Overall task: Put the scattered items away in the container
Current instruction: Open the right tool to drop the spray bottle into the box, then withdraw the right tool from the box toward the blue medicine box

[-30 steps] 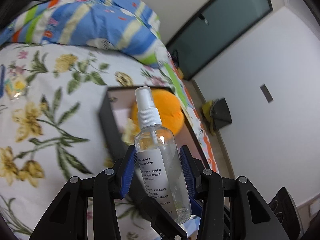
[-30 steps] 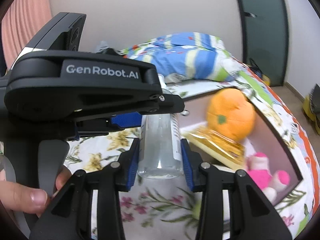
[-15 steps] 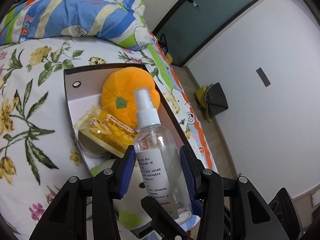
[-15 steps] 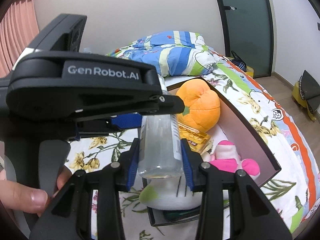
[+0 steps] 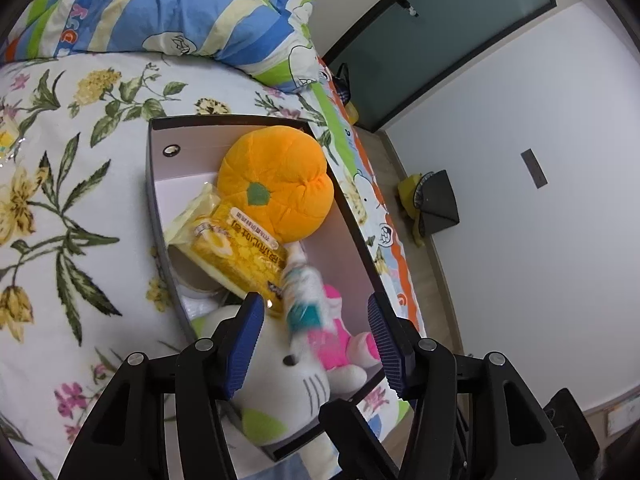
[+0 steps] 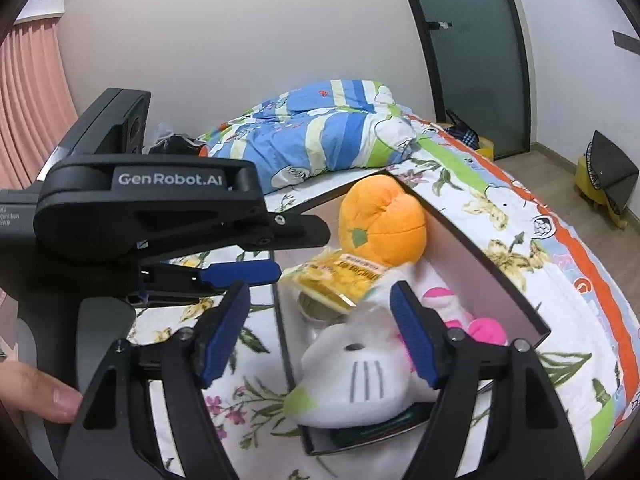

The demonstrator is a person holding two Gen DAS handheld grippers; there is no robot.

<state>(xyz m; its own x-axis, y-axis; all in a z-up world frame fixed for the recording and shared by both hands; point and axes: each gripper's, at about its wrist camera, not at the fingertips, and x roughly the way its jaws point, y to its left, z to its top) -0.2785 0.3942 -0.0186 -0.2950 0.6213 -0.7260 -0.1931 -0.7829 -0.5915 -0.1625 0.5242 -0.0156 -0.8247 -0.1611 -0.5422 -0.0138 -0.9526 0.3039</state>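
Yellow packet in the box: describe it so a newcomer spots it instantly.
On the floral bedsheet sits an open dark cardboard box. Inside, wedged under the round orange plush fruit, lies the flat, crinkly yellow plastic packet, the only printed, shiny item among soft toys.

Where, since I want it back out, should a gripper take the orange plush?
Across its rounded top, probably from above: the orange plush is bare on top, while the yellow packet lies against its near side and the box walls crowd its far side.
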